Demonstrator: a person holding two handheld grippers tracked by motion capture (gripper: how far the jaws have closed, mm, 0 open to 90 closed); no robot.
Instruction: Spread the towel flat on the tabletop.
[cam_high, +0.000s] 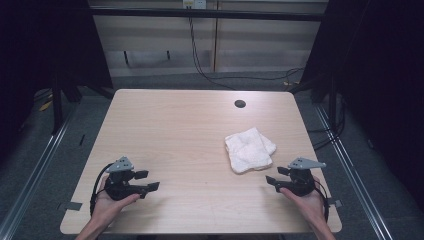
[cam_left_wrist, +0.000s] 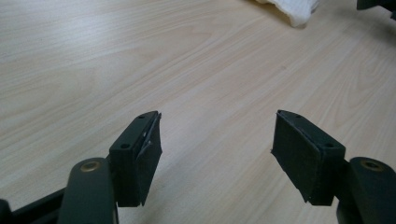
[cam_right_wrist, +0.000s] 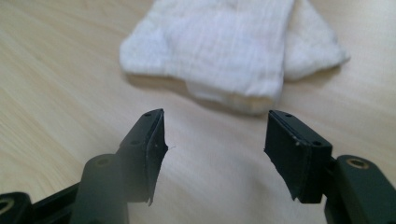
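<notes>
A white folded towel (cam_high: 249, 150) lies flat on the right half of a light wood-grain table (cam_high: 175, 130), toward the near edge. Its soft, finely ribbed cloth is doubled into a rough rectangle, set at a slight angle, with a lower layer poking out along one side. In the right gripper view the towel (cam_right_wrist: 224, 51) shows a thick folded edge facing the camera, casting a thin shadow on the tabletop.

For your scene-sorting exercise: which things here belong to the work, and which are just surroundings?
Belong to the work:
folded white towel
left hand-held gripper, open
right hand-held gripper, open

Just surroundings:
round hole in the table
black cable on the floor
</notes>
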